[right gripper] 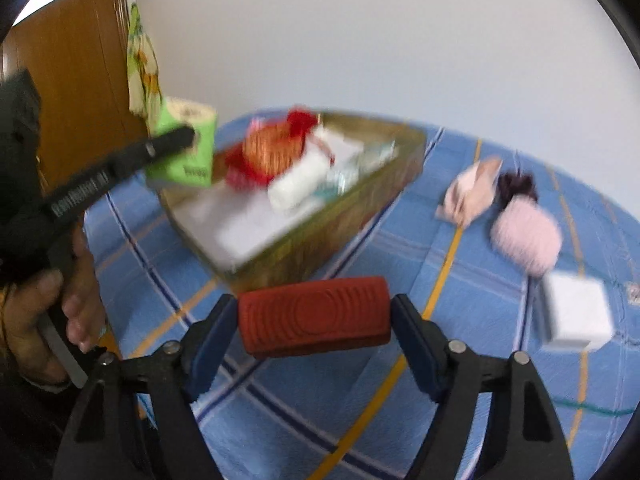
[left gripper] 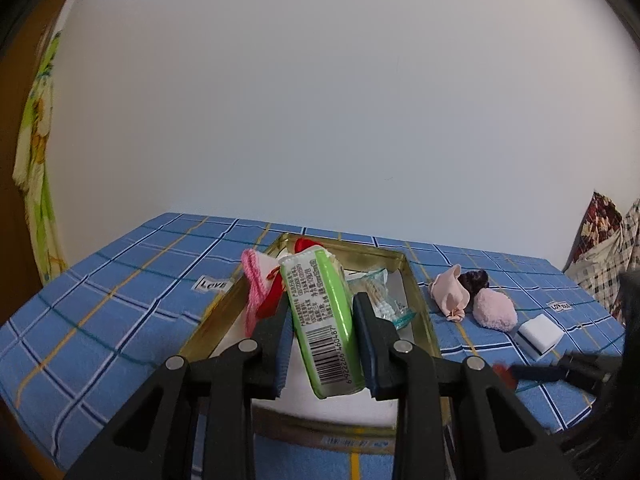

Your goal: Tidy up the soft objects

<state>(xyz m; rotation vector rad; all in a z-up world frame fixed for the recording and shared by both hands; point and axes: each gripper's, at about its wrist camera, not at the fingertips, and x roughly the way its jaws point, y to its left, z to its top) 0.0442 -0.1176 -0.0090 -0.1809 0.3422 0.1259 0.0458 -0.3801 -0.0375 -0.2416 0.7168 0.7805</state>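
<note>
Your left gripper (left gripper: 322, 344) pinches a green tissue pack (left gripper: 320, 320) above the gold tin (left gripper: 416, 280). Your right gripper (right gripper: 314, 330) has a red block (right gripper: 314, 322) between its jaws; the pads seem to touch its ends, though blur hides the contact. Beyond the tin, a beige pouch (left gripper: 450, 292), dark scrunchie (left gripper: 474, 280), pink puff (left gripper: 494, 309) and white box (left gripper: 540, 334) lie on the blue checked cloth (left gripper: 100, 300).
</note>
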